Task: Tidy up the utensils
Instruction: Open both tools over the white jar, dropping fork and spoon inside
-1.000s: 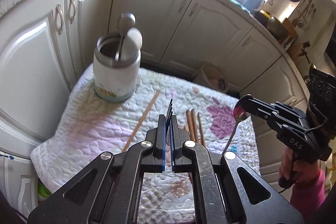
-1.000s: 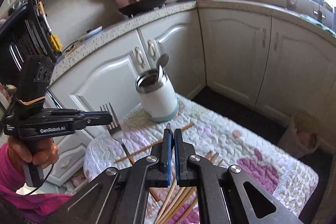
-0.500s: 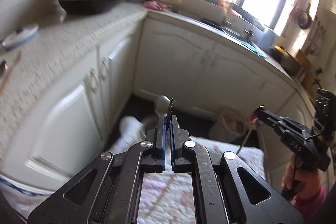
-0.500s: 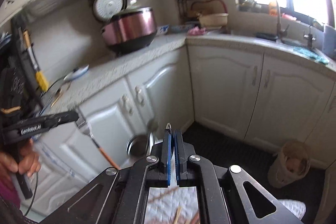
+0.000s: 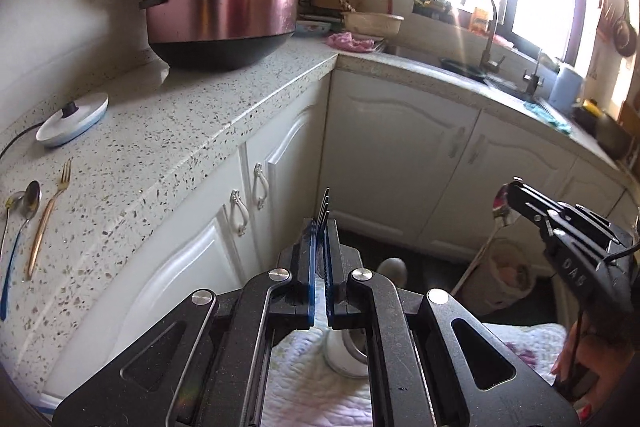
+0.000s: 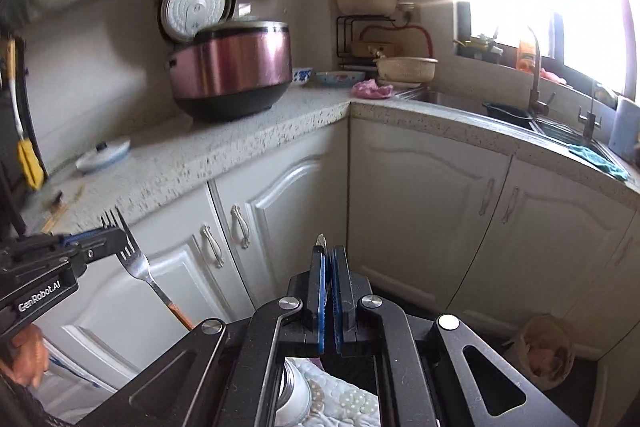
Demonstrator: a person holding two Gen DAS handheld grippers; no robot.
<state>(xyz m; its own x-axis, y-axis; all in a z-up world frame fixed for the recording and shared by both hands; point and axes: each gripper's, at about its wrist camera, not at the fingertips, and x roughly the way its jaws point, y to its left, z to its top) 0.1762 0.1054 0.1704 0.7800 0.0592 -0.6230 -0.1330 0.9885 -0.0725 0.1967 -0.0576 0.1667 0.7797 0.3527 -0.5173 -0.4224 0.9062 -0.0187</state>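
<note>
Carrying fork [image 6: 132, 259] clamped in left gripper [image 5: 319, 223] and spoon [image 5: 502, 207] clamped in right gripper [image 6: 327, 247], handles hanging downward, above white utensil holder [image 5: 346, 355] standing low and near on quilted mat [image 5: 304, 387], nearer left gripper.

The fork [image 6: 136, 263] and spoon [image 5: 502, 207] are shiny metal. The counter [image 5: 160, 143] is speckled stone, the pad [image 5: 304, 387] quilted cloth.
</note>
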